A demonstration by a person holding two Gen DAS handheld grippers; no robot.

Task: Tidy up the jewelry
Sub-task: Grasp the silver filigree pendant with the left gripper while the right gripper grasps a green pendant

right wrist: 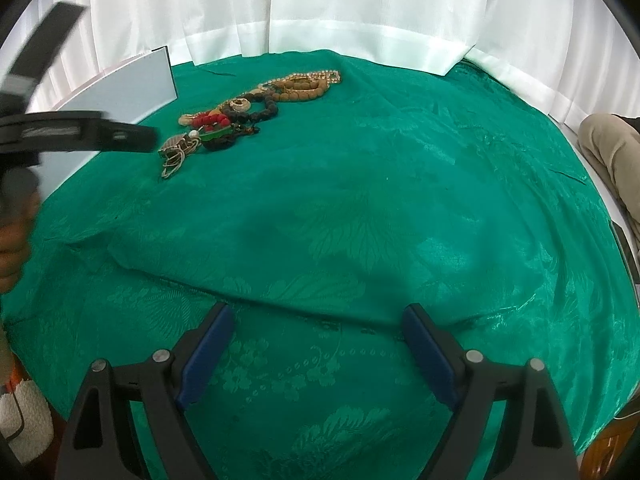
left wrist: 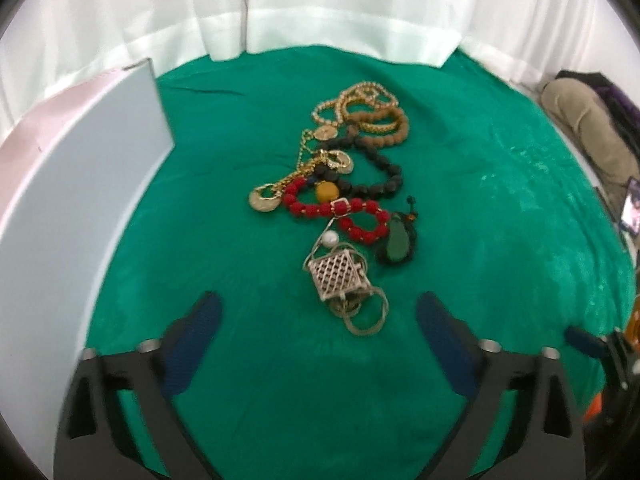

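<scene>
Green cloth (left wrist: pixel 240 360) under a white curtain (left wrist: pixel 320 8); jewelry pile (left wrist: pixel 340 200) mid-table, lattice pendant (left wrist: pixel 338 276) nearest. Left gripper (left wrist: pixel 318 312) spread, empty, just short of it — best lowered straight and closed on that pendant alone. From the right: right gripper (right wrist: pixel 318 320) spread over bare cloth, well apart from the pile.
</scene>
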